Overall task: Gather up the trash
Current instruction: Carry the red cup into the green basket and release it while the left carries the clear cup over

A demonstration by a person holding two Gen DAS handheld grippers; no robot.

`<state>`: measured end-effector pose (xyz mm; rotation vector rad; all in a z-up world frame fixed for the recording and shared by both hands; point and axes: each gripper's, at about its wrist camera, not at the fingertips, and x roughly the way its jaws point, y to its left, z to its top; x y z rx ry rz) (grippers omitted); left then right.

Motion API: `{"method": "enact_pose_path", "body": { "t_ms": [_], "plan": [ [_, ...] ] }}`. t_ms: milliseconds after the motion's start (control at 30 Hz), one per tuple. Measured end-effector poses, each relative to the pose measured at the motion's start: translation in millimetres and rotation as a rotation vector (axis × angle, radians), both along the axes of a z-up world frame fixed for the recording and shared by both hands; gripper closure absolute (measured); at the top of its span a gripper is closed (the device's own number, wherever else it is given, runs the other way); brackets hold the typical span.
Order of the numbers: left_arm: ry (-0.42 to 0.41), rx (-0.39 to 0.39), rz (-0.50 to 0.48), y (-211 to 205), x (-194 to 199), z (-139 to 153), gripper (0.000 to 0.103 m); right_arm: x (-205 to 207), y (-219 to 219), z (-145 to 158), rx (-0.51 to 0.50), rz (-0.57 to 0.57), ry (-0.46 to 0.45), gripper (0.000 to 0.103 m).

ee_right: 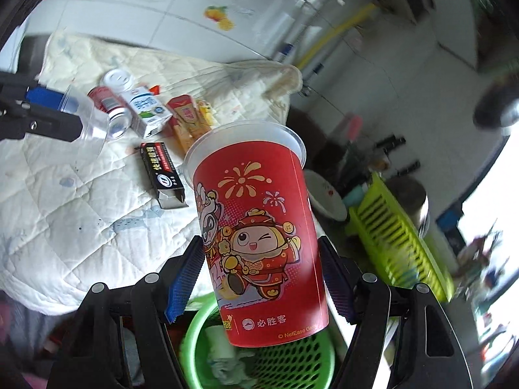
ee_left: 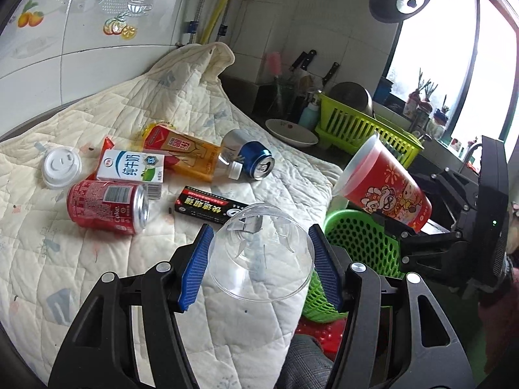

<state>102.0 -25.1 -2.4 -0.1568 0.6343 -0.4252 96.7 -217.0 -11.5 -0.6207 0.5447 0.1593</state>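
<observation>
My left gripper [ee_left: 259, 259] is shut on a clear plastic dome lid [ee_left: 262, 256], held above the quilt's near edge. My right gripper [ee_right: 259, 275] is shut on a red paper cup [ee_right: 259, 233] over the green mesh bin [ee_right: 292, 363]; the cup [ee_left: 386, 184] and bin [ee_left: 360, 243] also show in the left wrist view. On the quilt [ee_left: 97, 259] lie a red Coke can [ee_left: 107, 207], a milk carton [ee_left: 133, 168], an orange drink bottle [ee_left: 191, 155], a blue can [ee_left: 256, 159], a black box [ee_left: 207, 207] and a white cup lid [ee_left: 61, 168].
A yellow-green dish rack [ee_left: 366, 129] and a white bowl [ee_left: 292, 133] stand on the dark counter behind the quilt. Knives [ee_left: 305, 61] hang on the tiled wall. Crumpled paper [ee_right: 223, 356] lies in the bin.
</observation>
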Motion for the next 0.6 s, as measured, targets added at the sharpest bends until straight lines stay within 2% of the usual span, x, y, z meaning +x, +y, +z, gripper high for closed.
{"method": "enact_pose_path", "body": {
  "t_ms": [167, 467, 600],
  "plan": [
    [-0.006, 0.000, -0.057, -23.5, 1.0, 3.6, 0.043, -11.2, -47.2, -7.6, 0.162, -0.139, 0.049, 0.035],
    [-0.003, 0.006, -0.147, -70.2, 9.0, 7.2, 0.043, -23.3, -113.6, -33.2, 0.328, -0.314, 0.104, 0.035],
    [-0.009, 0.015, -0.182, -91.7, 10.2, 11.5, 0.043, -17.8, -136.7, -48.6, 0.352, -0.384, 0.106, 0.035]
  ]
}}
